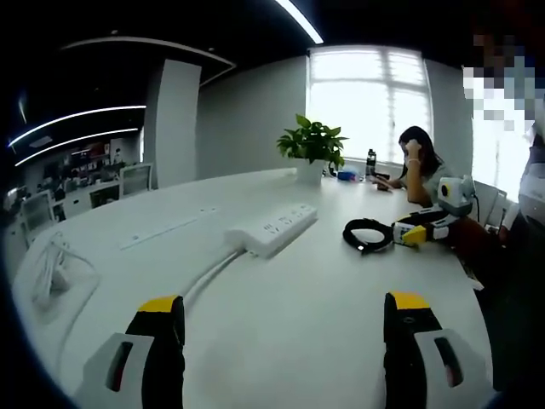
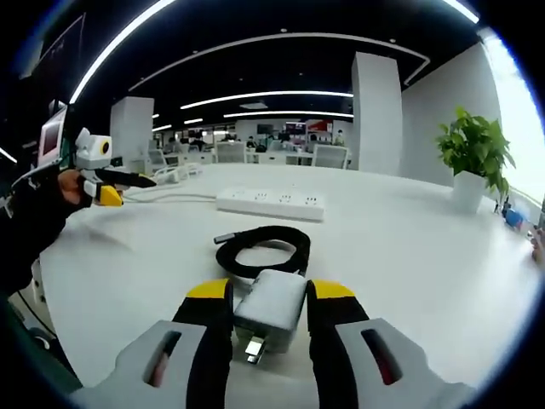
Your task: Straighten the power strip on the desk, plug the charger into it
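A white power strip [image 1: 271, 230] lies flat on the white desk [image 1: 298, 324], angled away from me, its white cord running back toward the near left. My left gripper [image 1: 285, 311] hovers over the desk short of it, jaws wide open with nothing between them. In the right gripper view the strip [image 2: 271, 203] lies crosswise beyond a black coiled cable [image 2: 264, 247]. My right gripper [image 2: 271, 298] is shut on the white charger [image 2: 272, 308], prongs pointing down toward me. The right gripper [image 1: 423, 228] appears in the left gripper view beside the black coil [image 1: 368, 234].
A potted plant [image 1: 312, 145] stands at the far edge, with a seated person [image 1: 417, 166] and a bottle [image 1: 370, 162] beside it. A loose white cable bundle [image 1: 51, 273] lies at the left edge. The left gripper [image 2: 102, 186], held by a gloved hand, shows in the right gripper view.
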Available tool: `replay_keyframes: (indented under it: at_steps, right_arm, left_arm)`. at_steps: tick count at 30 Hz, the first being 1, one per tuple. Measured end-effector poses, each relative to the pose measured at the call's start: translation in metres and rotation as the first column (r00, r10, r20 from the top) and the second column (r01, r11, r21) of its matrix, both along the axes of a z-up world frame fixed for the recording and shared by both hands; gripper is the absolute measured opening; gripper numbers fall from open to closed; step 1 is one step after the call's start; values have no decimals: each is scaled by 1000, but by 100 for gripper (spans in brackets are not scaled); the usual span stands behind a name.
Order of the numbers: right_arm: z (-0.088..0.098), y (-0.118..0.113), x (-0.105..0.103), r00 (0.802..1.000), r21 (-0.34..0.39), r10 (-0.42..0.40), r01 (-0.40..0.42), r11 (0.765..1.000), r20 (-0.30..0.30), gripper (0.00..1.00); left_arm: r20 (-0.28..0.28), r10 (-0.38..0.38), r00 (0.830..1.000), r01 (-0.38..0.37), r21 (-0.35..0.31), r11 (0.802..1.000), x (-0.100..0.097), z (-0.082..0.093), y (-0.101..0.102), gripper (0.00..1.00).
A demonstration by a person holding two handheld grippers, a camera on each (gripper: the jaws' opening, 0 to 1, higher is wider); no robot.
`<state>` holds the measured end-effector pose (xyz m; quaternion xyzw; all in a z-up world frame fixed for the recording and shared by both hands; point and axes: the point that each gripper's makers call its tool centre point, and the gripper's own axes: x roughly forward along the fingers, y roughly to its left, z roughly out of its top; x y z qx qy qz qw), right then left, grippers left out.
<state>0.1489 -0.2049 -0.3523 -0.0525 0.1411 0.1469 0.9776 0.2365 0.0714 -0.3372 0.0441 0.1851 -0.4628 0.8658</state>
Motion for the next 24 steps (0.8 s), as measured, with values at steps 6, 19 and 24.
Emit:
replay_keyframes:
  at_steps: [6, 19, 24]
  right_arm:
    - [0, -2, 1, 1000, 0, 0, 0, 1000, 7, 32]
    - [1, -4, -1, 1000, -5, -2, 2, 1000, 16, 28]
    - [1, -5, -1, 1000, 3, -1, 1, 1000, 16, 28]
  left_arm:
    - [-1, 0, 1000, 0, 2, 1000, -1, -1, -1, 99]
    - [-4, -1, 1000, 1, 2, 1000, -2, -2, -1, 99]
    - [-7, -5, 1000, 5, -3, 1000, -2, -2, -1, 99]
